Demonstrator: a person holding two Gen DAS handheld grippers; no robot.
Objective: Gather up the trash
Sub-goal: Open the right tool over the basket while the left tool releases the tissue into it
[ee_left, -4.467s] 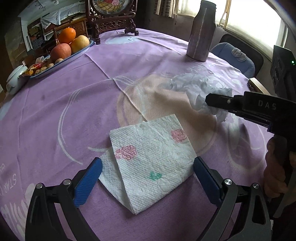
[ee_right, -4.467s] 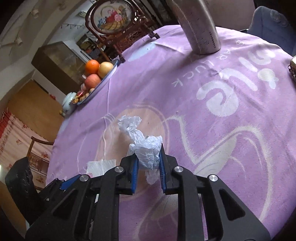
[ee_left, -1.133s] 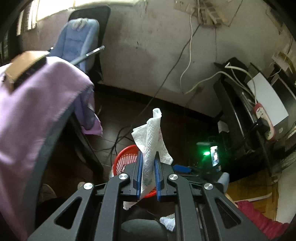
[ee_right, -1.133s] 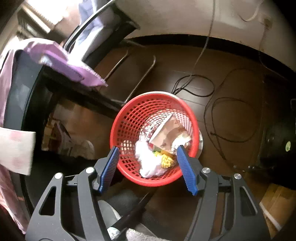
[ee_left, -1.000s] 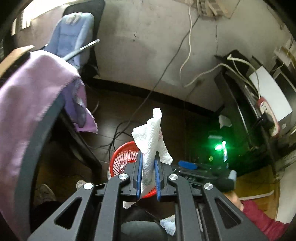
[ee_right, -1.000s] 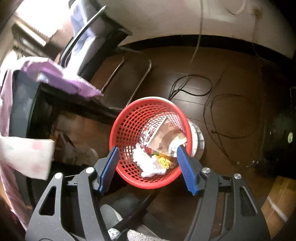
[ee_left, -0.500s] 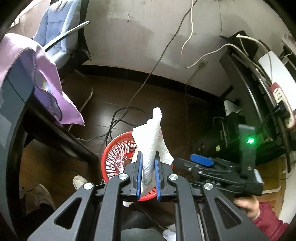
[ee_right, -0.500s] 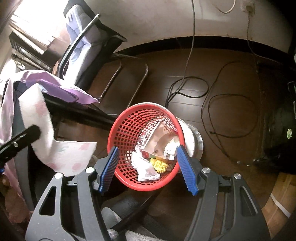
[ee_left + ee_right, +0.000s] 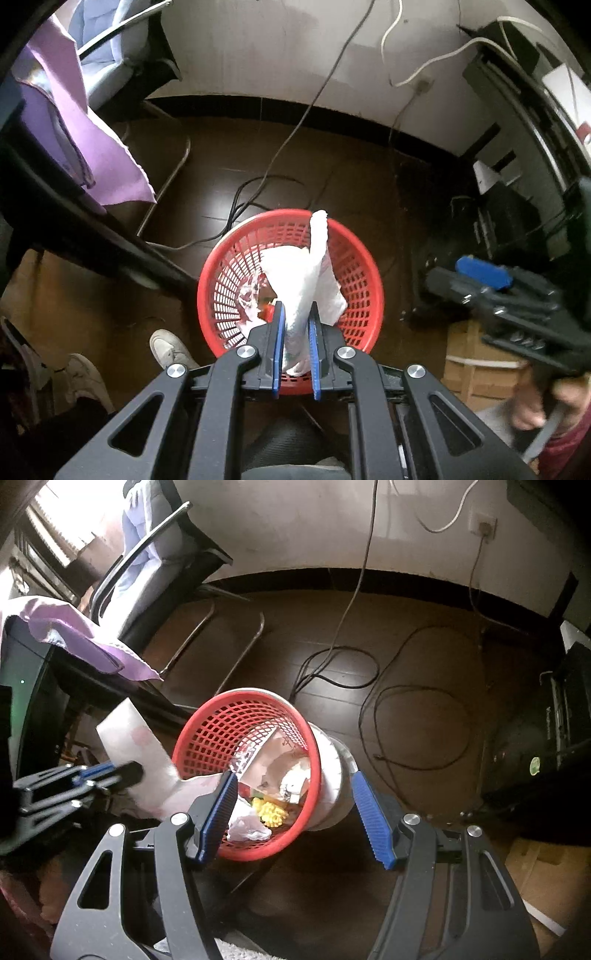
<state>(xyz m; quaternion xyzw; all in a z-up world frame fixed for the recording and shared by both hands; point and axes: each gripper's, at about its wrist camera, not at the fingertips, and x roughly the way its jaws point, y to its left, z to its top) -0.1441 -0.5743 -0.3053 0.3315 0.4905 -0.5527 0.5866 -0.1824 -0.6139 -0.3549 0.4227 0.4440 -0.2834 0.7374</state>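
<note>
My left gripper is shut on a white paper napkin with faint pink flowers. It hangs right above the red mesh waste basket on the dark floor. In the right wrist view the same napkin sits in the left gripper at the basket's left rim. My right gripper stands open over the basket with nothing between its fingers. Crumpled paper, a yellow scrap and a white wad lie inside the basket.
A table edge with a purple cloth overhangs at the left, with a chair behind it. Cables trail over the floor. A white shoe stands left of the basket. A cardboard box sits at the right.
The left gripper has come down with the napkin, so the basket now fills the view below it. In the right wrist view the napkin has moved to the basket's rim.
</note>
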